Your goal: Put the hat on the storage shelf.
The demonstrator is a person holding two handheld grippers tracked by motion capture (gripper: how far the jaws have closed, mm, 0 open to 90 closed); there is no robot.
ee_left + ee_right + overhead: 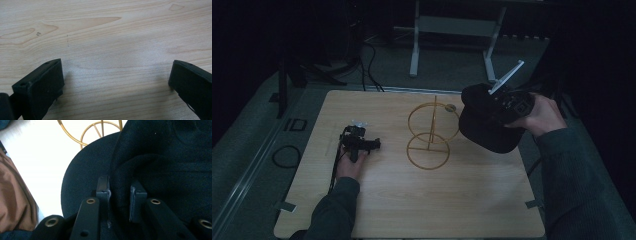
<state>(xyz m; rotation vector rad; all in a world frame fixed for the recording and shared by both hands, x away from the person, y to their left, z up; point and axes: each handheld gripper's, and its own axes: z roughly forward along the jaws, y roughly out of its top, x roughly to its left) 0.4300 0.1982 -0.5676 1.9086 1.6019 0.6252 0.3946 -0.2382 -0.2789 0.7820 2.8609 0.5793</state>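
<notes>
High overview; two close tool cameras

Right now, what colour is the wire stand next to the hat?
Gold; the wire stand shows best in the high view, beside the black hat.

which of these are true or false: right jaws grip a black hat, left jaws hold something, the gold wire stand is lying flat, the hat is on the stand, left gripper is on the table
1. The right gripper grips a black hat. True: its jaws pinch a fold of the fabric.
2. The left gripper holds something. False: its jaws stand open over bare wooden table.
3. The gold wire stand lies flat. False: it stands upright.
4. The hat sits on the stand. False: it is held beside the stand, to its right in the high view.
5. The left gripper rests low on the table. True.
</notes>
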